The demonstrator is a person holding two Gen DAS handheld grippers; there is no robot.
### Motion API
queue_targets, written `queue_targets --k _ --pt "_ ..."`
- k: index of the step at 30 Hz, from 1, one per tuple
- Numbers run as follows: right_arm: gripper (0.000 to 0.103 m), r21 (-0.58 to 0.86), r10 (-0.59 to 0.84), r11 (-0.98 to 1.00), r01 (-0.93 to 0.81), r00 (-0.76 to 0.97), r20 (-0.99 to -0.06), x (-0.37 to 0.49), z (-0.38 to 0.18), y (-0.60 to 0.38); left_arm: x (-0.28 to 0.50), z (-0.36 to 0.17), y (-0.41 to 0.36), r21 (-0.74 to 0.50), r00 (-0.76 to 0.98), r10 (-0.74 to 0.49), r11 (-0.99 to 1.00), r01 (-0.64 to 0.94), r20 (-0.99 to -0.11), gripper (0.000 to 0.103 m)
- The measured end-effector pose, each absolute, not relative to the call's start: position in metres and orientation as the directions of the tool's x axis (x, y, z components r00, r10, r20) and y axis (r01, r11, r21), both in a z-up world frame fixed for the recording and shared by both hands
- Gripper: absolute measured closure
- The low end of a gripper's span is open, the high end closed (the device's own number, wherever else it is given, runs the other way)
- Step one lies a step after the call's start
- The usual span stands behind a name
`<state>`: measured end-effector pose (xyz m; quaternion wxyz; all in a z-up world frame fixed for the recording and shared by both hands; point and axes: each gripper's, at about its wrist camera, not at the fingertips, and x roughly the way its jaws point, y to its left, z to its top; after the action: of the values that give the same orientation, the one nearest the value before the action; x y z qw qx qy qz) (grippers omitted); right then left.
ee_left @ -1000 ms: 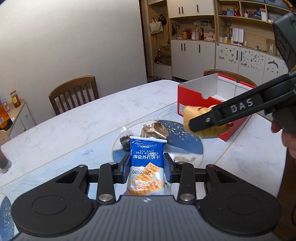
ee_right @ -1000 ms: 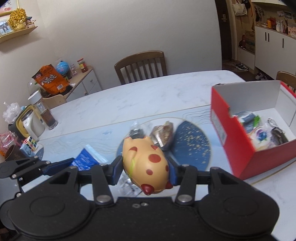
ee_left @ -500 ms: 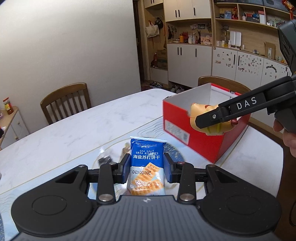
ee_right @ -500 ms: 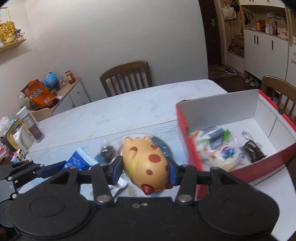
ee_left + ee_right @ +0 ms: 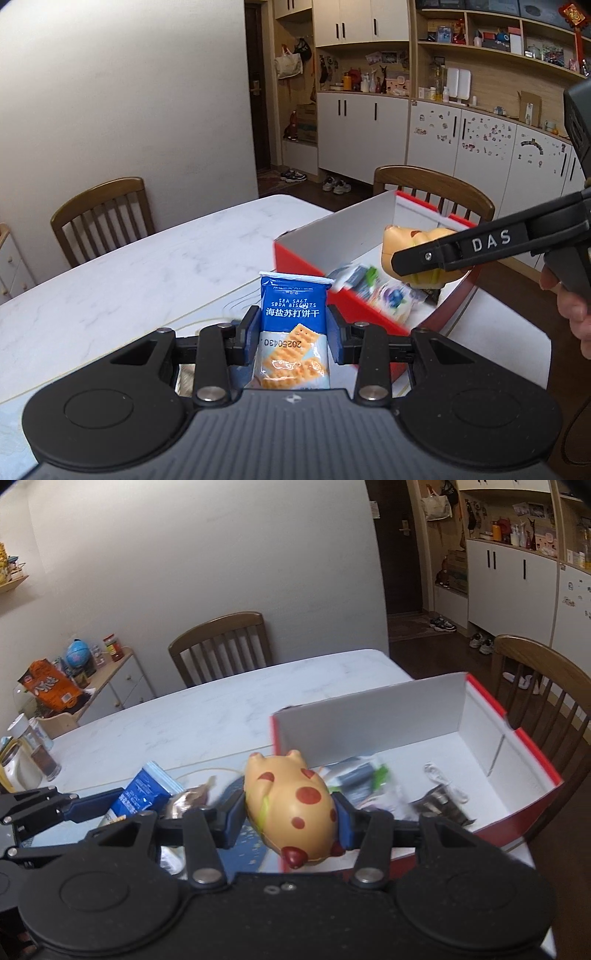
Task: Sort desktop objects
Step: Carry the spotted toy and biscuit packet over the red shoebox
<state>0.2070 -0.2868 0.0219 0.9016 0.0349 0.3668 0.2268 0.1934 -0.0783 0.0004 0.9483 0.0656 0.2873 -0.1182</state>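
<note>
Wooden chairs (image 5: 221, 642) ring the marble table (image 5: 129, 280); above the red box (image 5: 524, 771) the right gripper (image 5: 291, 812) pinches a red-spotted tan pig toy (image 5: 291, 805), the left gripper (image 5: 293, 332) a blue soda-biscuit packet (image 5: 293, 325).

One biscuit packet (image 5: 293, 325), one pig toy (image 5: 291, 805), one red box (image 5: 532, 764), two chairs (image 5: 221, 646).

pig toy (image 5: 291, 805) | moved over red box (image 5: 535, 760) | biscuit packet (image 5: 293, 328) nearer

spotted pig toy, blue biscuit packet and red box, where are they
tan rubber pig toy with red spots (image 5: 291, 805), right wrist view, on its back.
blue sea salt soda biscuit packet (image 5: 293, 332), left wrist view, printed front.
red cardboard box with white inside (image 5: 369, 720), right wrist view, white far wall.
</note>
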Motion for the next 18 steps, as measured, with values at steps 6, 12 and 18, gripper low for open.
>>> queue_targets --k 6,12,18 --pt "0.055 0.207 0.412 0.903 -0.377 0.621 -0.666 0.226 0.02 -0.308 0.214 0.004 -0.105 0.061 0.798 -0.203 0.956 0.287 -0.568 0.068" --pt "0.055 0.2 0.405 0.904 -0.377 0.61 -0.681 0.244 0.015 -0.325 0.234 0.004 -0.127 0.063 0.782 -0.213 0.95 0.306 -0.585 0.068" --pt "0.055 0.189 0.393 0.907 -0.376 0.596 -0.7 0.263 0.01 -0.344 0.255 -0.001 -0.152 0.064 0.759 -0.221 0.943 0.327 -0.612 0.068"
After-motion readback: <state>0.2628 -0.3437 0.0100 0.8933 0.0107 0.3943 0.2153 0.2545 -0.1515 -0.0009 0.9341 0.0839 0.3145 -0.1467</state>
